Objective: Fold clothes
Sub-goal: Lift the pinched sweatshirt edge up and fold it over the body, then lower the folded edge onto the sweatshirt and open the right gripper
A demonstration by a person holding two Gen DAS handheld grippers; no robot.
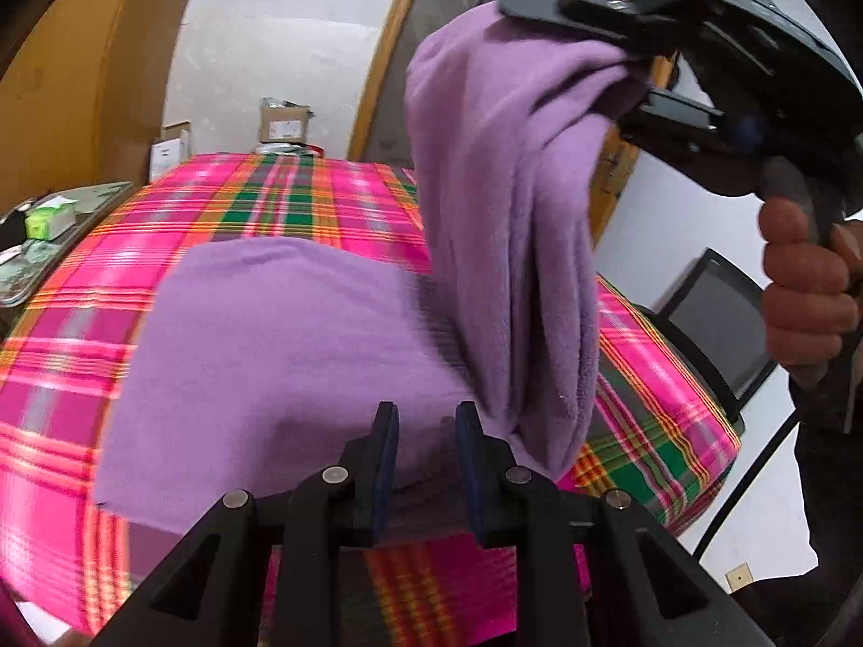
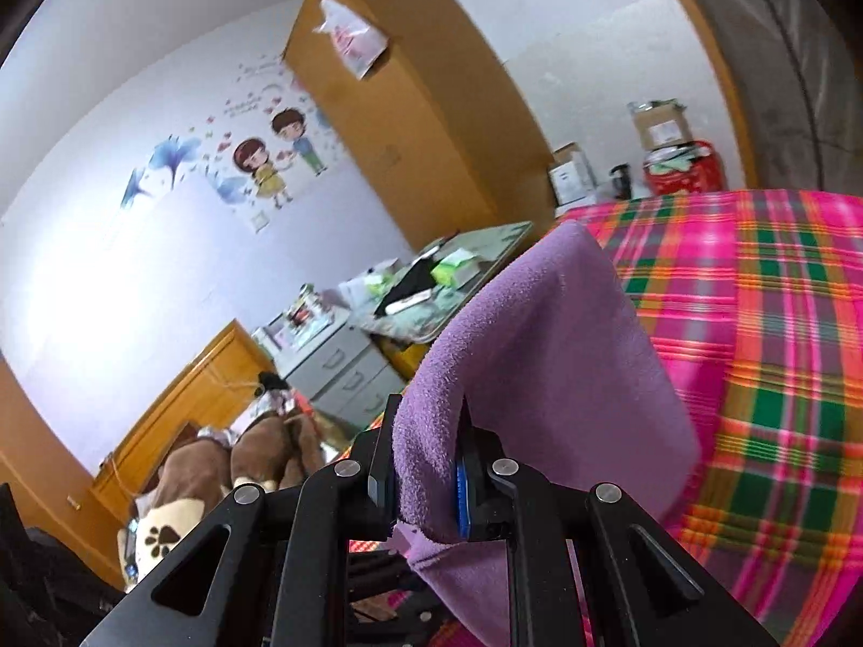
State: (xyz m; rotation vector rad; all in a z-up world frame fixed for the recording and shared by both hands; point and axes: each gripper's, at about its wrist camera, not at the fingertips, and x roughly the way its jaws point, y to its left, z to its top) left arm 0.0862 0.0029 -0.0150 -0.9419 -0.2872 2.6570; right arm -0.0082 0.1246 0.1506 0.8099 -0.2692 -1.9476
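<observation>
A purple fleece garment lies spread on a bed with a pink plaid sheet. One part of it is lifted high and hangs in folds from my right gripper, which is shut on it at the upper right. In the right wrist view the fleece wraps over the right gripper and fills its jaws. My left gripper is at the garment's near edge, its pads closed on the cloth that fills the gap. A hand holds the right gripper's handle.
A black chair stands at the bed's right side. A cluttered side table and grey drawers are on the left. Cardboard boxes sit beyond the bed's far end. A wooden wardrobe and plush toys lie further off.
</observation>
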